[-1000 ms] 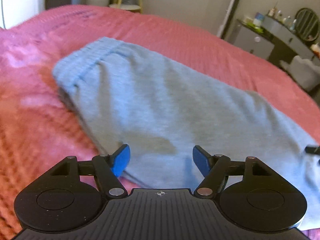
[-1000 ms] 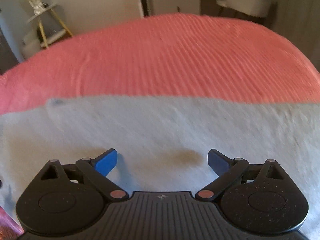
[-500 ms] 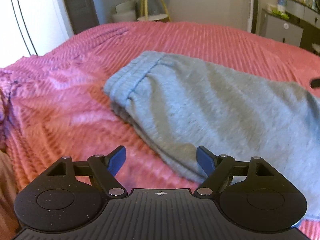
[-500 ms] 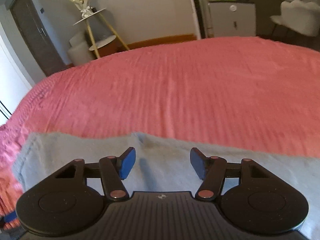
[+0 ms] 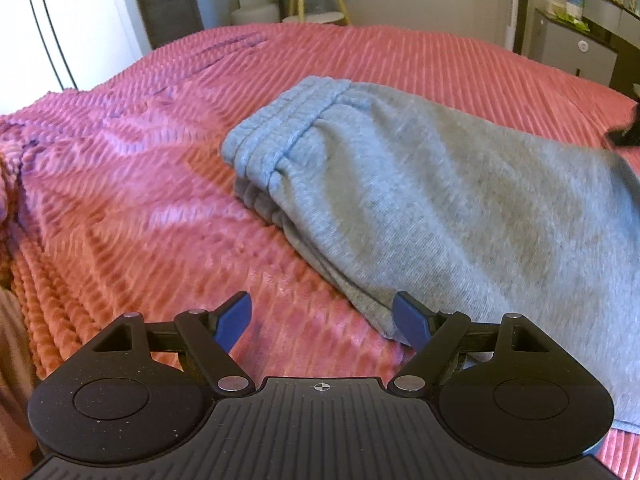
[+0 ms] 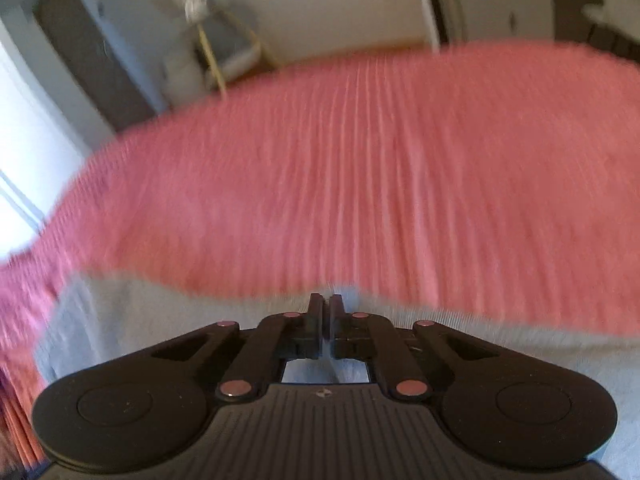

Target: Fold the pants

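Left wrist view showed the left gripper spread wide and empty, low over the pink ribbed bedspread, with the folded grey sweatpants lying on it just right of the jaws. Right wrist view, blurred, showed the right gripper pinched together at the sweatpants' far edge, apparently gripping the fabric.

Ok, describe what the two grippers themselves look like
Both are matte black plastic with ribbed bodies, round side discs and silver pivot rivets. The left gripper has blue finger pads. On the right gripper the fingers show only black from this angle. No cables or sleeves visible.
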